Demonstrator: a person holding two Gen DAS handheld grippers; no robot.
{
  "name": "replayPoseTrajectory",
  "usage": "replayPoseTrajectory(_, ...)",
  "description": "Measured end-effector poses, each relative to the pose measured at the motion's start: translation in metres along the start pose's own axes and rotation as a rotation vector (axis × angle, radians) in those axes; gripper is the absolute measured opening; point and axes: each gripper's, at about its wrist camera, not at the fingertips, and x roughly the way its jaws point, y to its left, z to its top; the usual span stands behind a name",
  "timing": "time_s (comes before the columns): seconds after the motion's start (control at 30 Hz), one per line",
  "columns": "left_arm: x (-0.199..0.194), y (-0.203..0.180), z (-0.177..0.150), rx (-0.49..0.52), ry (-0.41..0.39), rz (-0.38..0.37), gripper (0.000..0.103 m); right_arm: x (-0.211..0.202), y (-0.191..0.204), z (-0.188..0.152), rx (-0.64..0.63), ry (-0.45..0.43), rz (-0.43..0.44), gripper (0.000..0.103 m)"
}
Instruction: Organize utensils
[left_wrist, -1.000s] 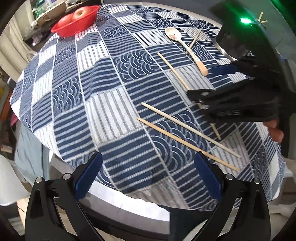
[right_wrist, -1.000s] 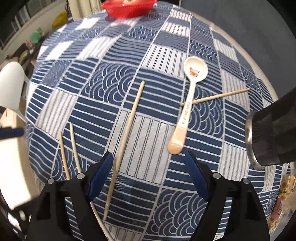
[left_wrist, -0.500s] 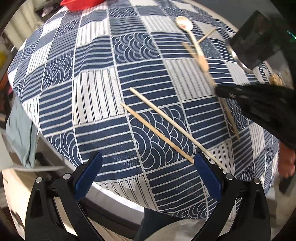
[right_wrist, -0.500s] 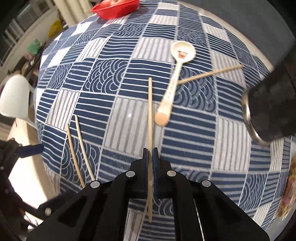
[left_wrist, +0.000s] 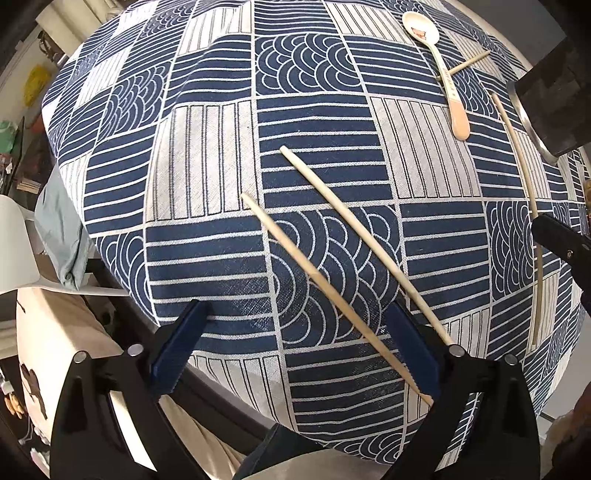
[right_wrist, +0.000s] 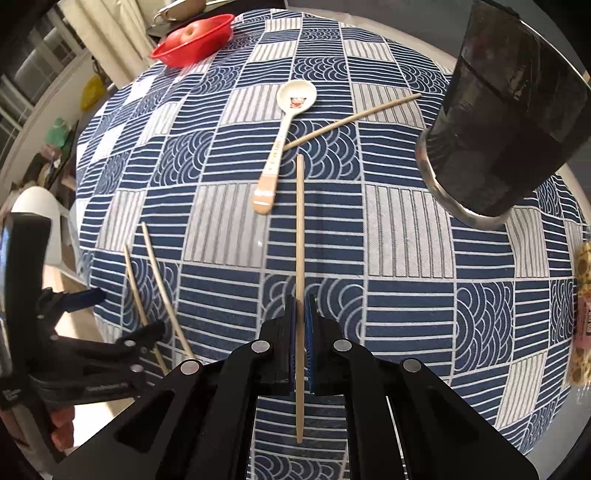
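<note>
The right hand-held gripper (right_wrist: 301, 317) has its blue pads pressed together on a pale wooden chopstick (right_wrist: 300, 229), pinching it a little below its middle so the long end runs straight ahead of the jaws and the short end pokes out behind. Gripping near the middle probably keeps the stick from swinging, ready for dropping into the tall dark cylindrical holder with a metal rim (right_wrist: 495, 122), which stands ahead and to the right of this hand-held gripper.

The left hand-held gripper (left_wrist: 295, 350) is spread wide and points down at the desk edge; its jaws have just been closing slightly, with nothing pinched. A thin wooden chopstick (left_wrist: 317, 277) runs between its blue pads, and a 2nd wooden chopstick (left_wrist: 362, 240) lies just beside it, passing the right-hand pad. The wide spread suits taking one or both.

Further ahead of the right hand-held gripper lies a white ceramic spoon with a peach handle tip (right_wrist: 284, 136), with another wooden chopstick (right_wrist: 354, 118) slanting away from its handle. A red plastic basket holding an apple (right_wrist: 195, 40) sits at the far edge of the blue-and-white patterned tablecloth (right_wrist: 406, 240).

Count: 4 chopsticks, 1 spoon, 1 holder, 1 basket.
</note>
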Motion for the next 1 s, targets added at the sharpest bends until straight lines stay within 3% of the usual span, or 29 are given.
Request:
replayPoseTrajectory(0.03, -0.004, 0.0, 0.0, -0.004, -0.003, 0.0, 0.086, 0.0, -0.001, -0.001, 0.001, -0.001, 0.0, 0.005)
replayPoseTrajectory(0.07, -0.007, 0.001, -0.001, -0.005, -0.006, 0.001, 0.074, 0.0, -0.001, -0.001, 0.001, 0.002, 0.001, 0.005)
replayPoseTrajectory(0.1, -0.011, 0.003, -0.003, 0.002, -0.007, -0.002, 0.056, -0.001, -0.002, -0.002, 0.003, 0.004, 0.002, 0.005)
replayPoseTrajectory(0.13, -0.014, 0.003, -0.003, 0.012, -0.005, -0.003, 0.045, -0.001, -0.002, -0.003, 0.003, 0.004, 0.004, 0.005)
replayPoseTrajectory(0.17, -0.015, 0.003, -0.003, 0.029, 0.001, -0.007, 0.023, -0.001, -0.001, -0.003, -0.001, 0.003, 0.007, 0.005)
replayPoseTrajectory(0.2, -0.016, 0.007, -0.003, 0.034, 0.01, -0.013, 0.012, -0.002, 0.0, -0.003, -0.005, -0.002, 0.004, 0.005)
replayPoseTrajectory(0.27, -0.015, 0.012, -0.001, 0.026, 0.022, -0.024, 0.005, -0.005, 0.001, -0.003, -0.012, -0.01, 0.004, 0.005)
replayPoseTrajectory(0.37, -0.018, 0.027, 0.0, 0.016, 0.023, -0.043, 0.005, -0.012, 0.001, -0.002, -0.027, -0.024, -0.002, 0.005)
replayPoseTrajectory(0.47, -0.018, 0.03, 0.0, 0.036, -0.017, -0.014, 0.005, -0.019, -0.003, 0.0, -0.022, -0.04, -0.003, 0.005)
replayPoseTrajectory(0.73, -0.015, 0.067, 0.017, -0.031, -0.042, -0.088, 0.005, -0.039, -0.028, 0.0, 0.122, -0.046, 0.15, 0.005)
replayPoseTrajectory(0.83, -0.013, 0.079, 0.031, -0.042, -0.032, -0.126, 0.005, -0.049, -0.033, 0.001, 0.142, -0.062, 0.167, 0.005)
replayPoseTrajectory(1.0, -0.012, 0.095, 0.058, -0.027, -0.057, -0.113, 0.005, -0.07, -0.045, 0.003, 0.182, -0.101, 0.196, 0.005)
